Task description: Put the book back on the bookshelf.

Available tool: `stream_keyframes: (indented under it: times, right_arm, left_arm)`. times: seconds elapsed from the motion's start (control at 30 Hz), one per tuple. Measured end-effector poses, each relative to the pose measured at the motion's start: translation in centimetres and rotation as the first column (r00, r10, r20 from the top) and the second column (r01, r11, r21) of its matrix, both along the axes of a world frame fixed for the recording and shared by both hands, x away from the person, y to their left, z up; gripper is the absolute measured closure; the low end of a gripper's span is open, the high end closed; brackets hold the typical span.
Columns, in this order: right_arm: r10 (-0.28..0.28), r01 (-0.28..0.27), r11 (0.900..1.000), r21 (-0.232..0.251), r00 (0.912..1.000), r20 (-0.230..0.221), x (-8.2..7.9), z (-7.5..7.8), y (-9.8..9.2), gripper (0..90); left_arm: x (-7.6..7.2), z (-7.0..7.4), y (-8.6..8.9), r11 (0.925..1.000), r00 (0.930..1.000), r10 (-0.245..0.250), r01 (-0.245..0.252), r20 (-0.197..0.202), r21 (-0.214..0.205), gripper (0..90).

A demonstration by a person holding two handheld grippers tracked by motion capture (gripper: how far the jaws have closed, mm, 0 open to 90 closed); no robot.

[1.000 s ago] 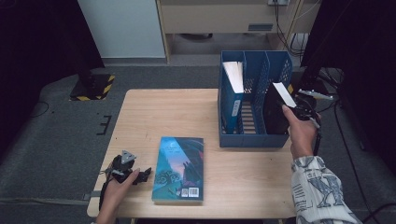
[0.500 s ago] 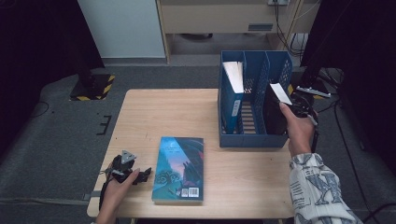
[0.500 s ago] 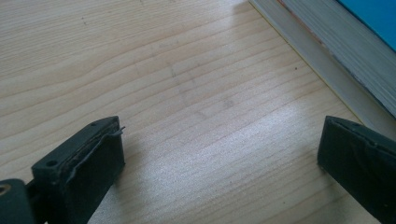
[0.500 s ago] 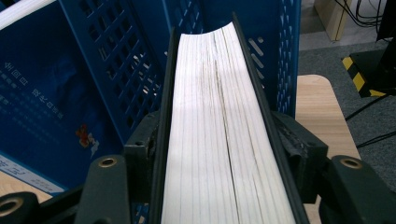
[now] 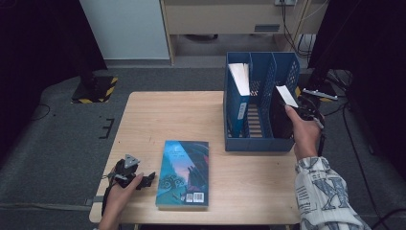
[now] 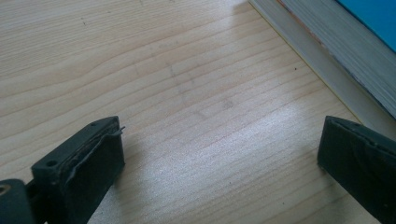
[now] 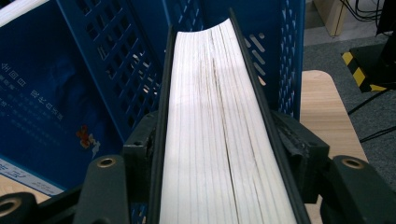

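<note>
r gripper (image 7: 219, 154) jaws squeeze black book (image 7: 219, 116), half way down in blue rack (image 5: 261, 143) right slot, right of frame; blue book (image 5: 238, 96) done, left slot; teal book (image 5: 184, 172) left flat low middle; l gripper (image 6: 219, 154) wide open, empty.

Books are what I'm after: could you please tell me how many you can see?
3: a blue book standing in the blue file rack's left slot, a black-covered book in its right slot, one lying flat on the table. More may be hidden.

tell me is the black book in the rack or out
In: the black book stands in the rack's right slot, right gripper clamped on it.
</note>
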State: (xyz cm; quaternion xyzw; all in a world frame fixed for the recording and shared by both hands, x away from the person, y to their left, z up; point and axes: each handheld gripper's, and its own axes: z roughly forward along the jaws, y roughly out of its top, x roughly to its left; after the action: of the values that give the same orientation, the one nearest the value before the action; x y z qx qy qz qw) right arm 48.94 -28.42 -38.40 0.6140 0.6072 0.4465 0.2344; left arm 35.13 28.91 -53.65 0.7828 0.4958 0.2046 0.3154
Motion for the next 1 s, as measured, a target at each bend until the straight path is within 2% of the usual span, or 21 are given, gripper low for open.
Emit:
stream_keyframes:
  times: [0.1, 0.37, 0.6, 0.73, 1.0]
  right_arm:
    - [-0.005, 0.005, 0.9999, -0.009, 1.0, -0.002, -0.05, 0.1, 0.06, 43.8]
    - [-0.006, 0.006, 0.9964, -0.084, 1.0, -0.001, -0.19, 0.45, 0.39, 49.4]
    - [-0.009, 0.011, 0.9941, -0.108, 0.9998, 0.016, -0.23, 0.55, 0.32, 51.3]
    - [-0.023, 0.026, 0.9942, -0.104, 0.9994, 0.025, -0.27, 0.58, -0.03, 52.4]
    - [-0.019, 0.022, 0.9928, -0.118, 0.9995, 0.023, -0.15, 0.7, -0.24, 53.2]
  left_arm:
    - [0.0, 0.0, 0.0, 1.0, 1.0, 0.0, 0.0, 0.0, 0.0, 0.0]
    - [0.01, 0.0, -0.01, 1.0, 1.0, -0.001, 0.001, 0.0, 0.0, 0.0]
    - [0.02, 0.0, -0.01, 1.0, 1.0, -0.001, 0.001, 0.0, -0.001, 0.0]
    - [0.03, -0.01, -0.02, 1.0, 1.0, -0.002, 0.002, 0.001, 0.0, 0.0]
    - [0.05, -0.01, -0.05, 1.0, 1.0, -0.003, 0.003, 0.001, 0.0, 0.0]
